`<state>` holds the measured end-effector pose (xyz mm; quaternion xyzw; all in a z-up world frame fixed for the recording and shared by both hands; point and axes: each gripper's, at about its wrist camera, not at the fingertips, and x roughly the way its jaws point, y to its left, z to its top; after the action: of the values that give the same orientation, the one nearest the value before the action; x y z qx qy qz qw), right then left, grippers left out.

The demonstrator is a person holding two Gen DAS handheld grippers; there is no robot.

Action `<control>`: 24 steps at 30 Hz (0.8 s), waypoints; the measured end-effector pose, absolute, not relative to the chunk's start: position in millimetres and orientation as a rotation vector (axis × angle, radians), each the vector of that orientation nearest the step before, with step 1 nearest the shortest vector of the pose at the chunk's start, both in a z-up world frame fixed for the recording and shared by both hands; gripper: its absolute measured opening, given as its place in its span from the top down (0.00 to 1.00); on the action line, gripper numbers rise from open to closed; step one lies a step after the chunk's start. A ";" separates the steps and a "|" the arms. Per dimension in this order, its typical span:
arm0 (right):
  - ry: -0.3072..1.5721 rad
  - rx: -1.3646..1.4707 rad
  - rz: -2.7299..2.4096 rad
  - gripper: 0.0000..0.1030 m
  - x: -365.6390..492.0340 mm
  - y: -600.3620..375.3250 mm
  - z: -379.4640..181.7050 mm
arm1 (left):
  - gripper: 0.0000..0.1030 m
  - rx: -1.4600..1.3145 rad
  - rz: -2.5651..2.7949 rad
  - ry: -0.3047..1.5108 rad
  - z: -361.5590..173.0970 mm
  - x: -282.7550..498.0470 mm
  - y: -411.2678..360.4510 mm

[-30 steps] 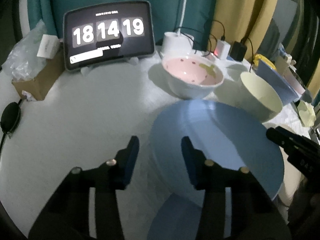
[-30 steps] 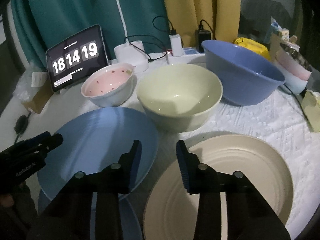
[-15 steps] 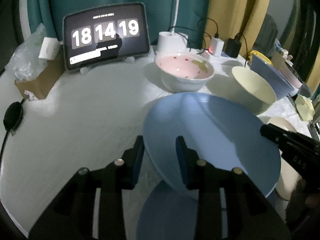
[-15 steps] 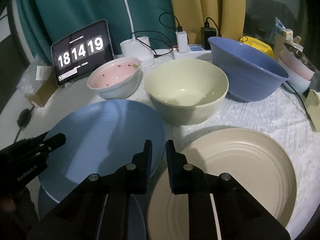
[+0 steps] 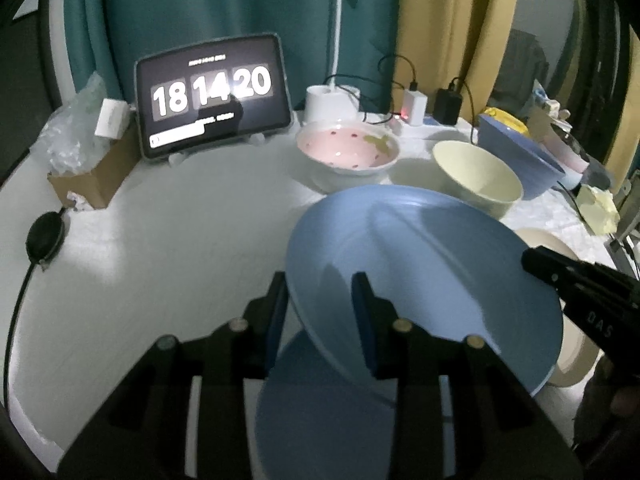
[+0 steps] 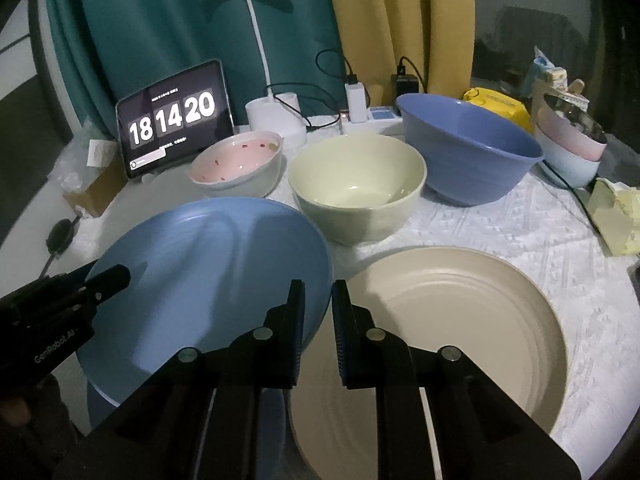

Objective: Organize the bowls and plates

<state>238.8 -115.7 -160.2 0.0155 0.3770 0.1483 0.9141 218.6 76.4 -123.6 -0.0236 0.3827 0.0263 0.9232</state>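
Together, the left gripper (image 5: 320, 312) and right gripper (image 6: 318, 316) pinch opposite rims of the blue plate (image 6: 208, 276), tilted above another blue plate (image 5: 332, 412) at lower centre. Right lies a beige plate (image 6: 460, 340); the green bowl (image 6: 356, 184) behind sits empty.

Both tools are showing matte black bodies. The left gripper (image 5: 320, 300) is wearing dark blue pads on its flat fingers (image 5: 362, 320), with round silver screws glinting along the linkages. The right gripper (image 6: 318, 308) is matching it, ribbed pads (image 6: 339, 320) facing inward, white lettering running down each housing.
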 end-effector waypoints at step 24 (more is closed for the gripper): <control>0.741 0.095 0.237 0.85 195.2 -205.3 -164.3 | 0.67 0.033 -0.020 0.790 -122.3 190.7 -15.3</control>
<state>195.2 -205.3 -164.3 0.0463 0.3609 0.1153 0.9243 190.7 -15.3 -122.3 0.0163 0.3849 -0.0099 0.9227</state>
